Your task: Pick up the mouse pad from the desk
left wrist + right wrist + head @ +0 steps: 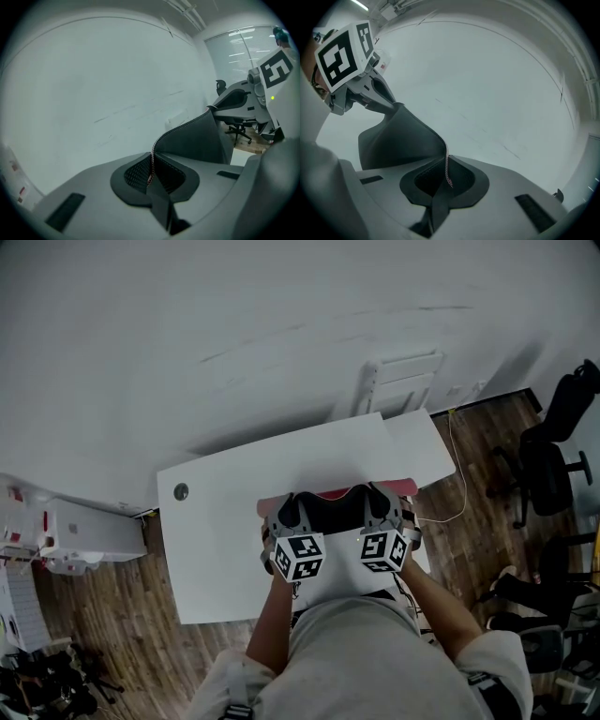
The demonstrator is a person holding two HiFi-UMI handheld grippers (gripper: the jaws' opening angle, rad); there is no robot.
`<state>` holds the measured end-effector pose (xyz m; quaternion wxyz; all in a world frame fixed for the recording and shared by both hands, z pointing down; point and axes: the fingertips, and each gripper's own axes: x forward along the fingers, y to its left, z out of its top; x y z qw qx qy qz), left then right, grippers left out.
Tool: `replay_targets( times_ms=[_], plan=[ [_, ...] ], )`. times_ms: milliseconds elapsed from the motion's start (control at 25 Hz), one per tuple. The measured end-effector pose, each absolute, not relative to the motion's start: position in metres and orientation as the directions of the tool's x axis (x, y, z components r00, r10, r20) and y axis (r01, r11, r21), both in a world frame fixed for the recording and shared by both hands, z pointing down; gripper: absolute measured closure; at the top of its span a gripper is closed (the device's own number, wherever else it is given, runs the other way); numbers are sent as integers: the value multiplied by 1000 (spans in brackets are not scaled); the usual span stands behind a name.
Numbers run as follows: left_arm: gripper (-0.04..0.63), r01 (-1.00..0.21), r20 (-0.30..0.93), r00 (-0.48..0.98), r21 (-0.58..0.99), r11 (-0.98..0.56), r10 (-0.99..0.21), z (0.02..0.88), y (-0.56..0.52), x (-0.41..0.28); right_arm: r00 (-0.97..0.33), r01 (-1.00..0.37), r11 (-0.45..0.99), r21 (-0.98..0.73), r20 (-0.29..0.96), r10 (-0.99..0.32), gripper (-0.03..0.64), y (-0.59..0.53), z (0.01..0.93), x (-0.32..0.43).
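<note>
Mouse pad (334,508): the left gripper (151,174) and right gripper (446,178) each pinch a near corner, jaws clamped on its thin edge with reddish stitching. Dark and limp, it sags between them over the white desk's (220,540) near edge.

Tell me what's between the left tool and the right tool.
The mouse pad, pinched by the left tool and right tool; head view shows it.
</note>
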<state>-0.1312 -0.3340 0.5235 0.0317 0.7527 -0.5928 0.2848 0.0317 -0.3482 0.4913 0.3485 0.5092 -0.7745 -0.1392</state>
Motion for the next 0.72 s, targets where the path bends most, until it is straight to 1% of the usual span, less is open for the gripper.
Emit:
replay_targets(
  times_ms=[520,720],
  plan=[
    [566,-930,377,159,-254,-267,-912,480,-345,-125,-261,-750,402,526,323,-910,565,-360,453,30],
    [566,-939,321,173,-231,-254,-931,456,-345,-126,-274,-772,385,506,282,-919,565,-360,430,23]
  ],
)
